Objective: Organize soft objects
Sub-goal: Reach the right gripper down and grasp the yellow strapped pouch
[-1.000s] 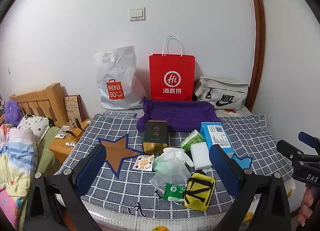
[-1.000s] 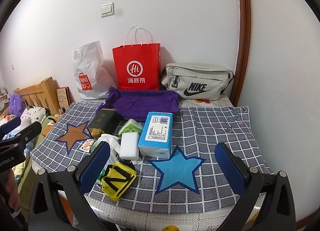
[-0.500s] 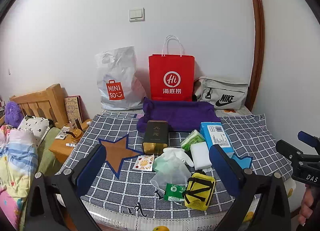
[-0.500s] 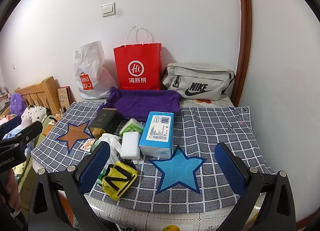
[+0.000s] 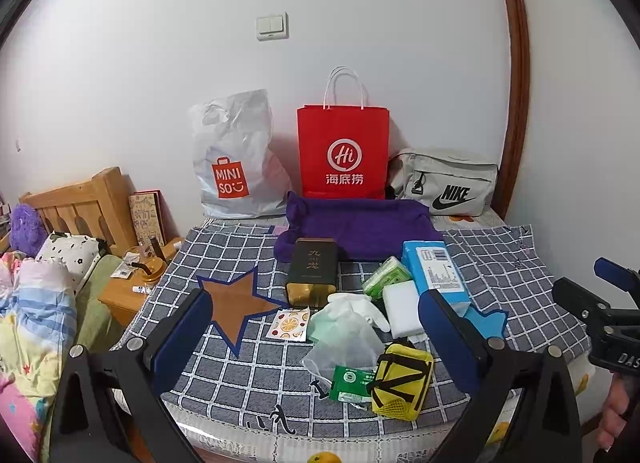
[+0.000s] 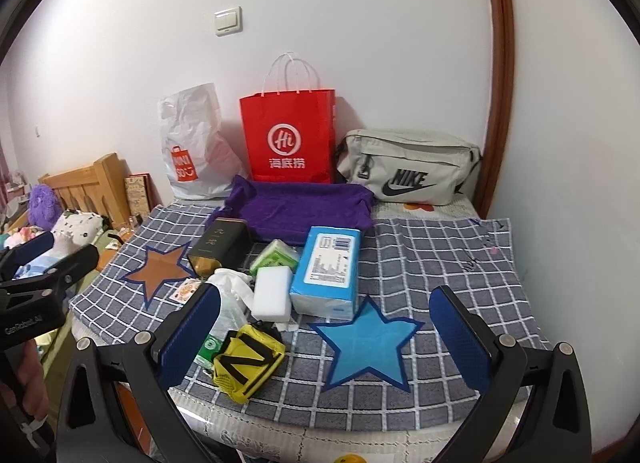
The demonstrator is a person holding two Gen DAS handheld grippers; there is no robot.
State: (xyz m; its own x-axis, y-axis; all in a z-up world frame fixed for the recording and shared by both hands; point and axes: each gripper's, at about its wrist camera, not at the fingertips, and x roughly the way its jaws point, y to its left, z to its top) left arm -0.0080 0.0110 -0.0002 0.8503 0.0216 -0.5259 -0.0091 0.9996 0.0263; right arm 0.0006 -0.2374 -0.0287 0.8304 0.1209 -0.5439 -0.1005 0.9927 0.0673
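Note:
A pile lies mid-table on the grey checked cloth (image 5: 248,363): white gloves (image 5: 354,305), a clear plastic bag (image 5: 348,347), a white sponge (image 5: 404,305), a blue tissue pack (image 5: 434,267), a green tissue pack (image 5: 386,271), a yellow mesh pouch (image 5: 402,381), a green sachet (image 5: 352,383) and a dark tin (image 5: 312,265). A purple cloth (image 5: 360,225) lies behind them. My left gripper (image 5: 312,339) hangs open just in front of the pile, holding nothing. My right gripper (image 6: 324,335) is open over the blue star (image 6: 368,347), with the yellow pouch (image 6: 248,361) by its left finger.
A Miniso plastic bag (image 5: 236,159), a red paper bag (image 5: 344,151) and a grey Nike bag (image 5: 444,181) stand against the back wall. A brown star (image 5: 236,301) marks the cloth at left. A wooden bedside stand (image 5: 128,291) and a bed lie left of the table.
Both views have shifted only slightly; the right gripper has drifted a little to the left. Nothing on the table has moved, and both grippers stay open.

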